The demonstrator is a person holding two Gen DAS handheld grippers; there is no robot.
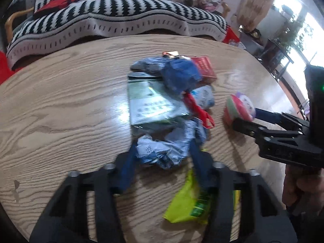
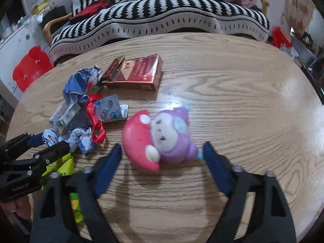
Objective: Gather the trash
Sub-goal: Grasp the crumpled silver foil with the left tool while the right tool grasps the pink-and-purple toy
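Note:
A pile of trash lies on the wooden table (image 1: 60, 101): a crumpled pale-blue wrapper (image 1: 164, 147), a silver-green packet (image 1: 154, 103), a blue crumpled bag (image 1: 180, 75), a red ribbon (image 1: 196, 109) and a yellow-green packet (image 1: 190, 200). My left gripper (image 1: 162, 151) is open with its blue fingers on either side of the crumpled wrapper (image 2: 68, 138). My right gripper (image 2: 162, 158) is open around a pink and purple plush toy (image 2: 160, 139), which also shows in the left wrist view (image 1: 239, 107).
A red cigarette box (image 2: 137, 73) lies open behind the pile. A sofa with a black-and-white zigzag blanket (image 2: 162, 16) stands past the table's far edge. A red stool (image 2: 30, 66) is at the left. The person's hand (image 1: 299, 186) holds the right gripper.

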